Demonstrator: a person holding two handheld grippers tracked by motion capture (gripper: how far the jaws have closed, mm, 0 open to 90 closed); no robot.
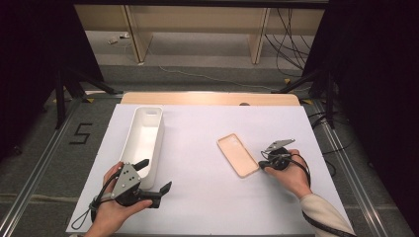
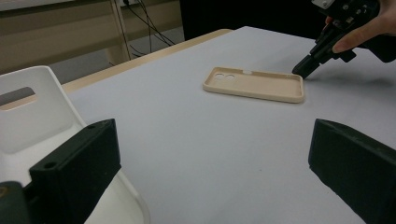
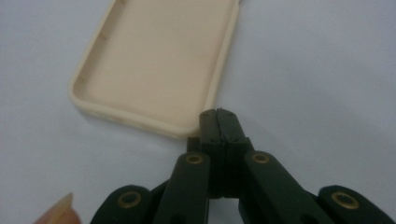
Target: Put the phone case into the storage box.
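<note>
Lying flat toward the right side of the desk (image 1: 207,148), the tan phone case (image 1: 238,154) points its long side at the far-left corner. The right claw (image 1: 263,165), pressed together, touches its near corner; the left claw (image 1: 156,176), spread wide, is well apart.

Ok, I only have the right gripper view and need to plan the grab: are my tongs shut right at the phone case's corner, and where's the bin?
Observer: Yes, the right tongs are shut, tips at the near right corner of the beige phone case. A white bin stands left of the case.
Operator: And the left tongs?
Observer: The left tongs are open, resting beside the bin's near end.
Operator: Anything in the bin?
Observer: From the high view it looks empty.
</note>
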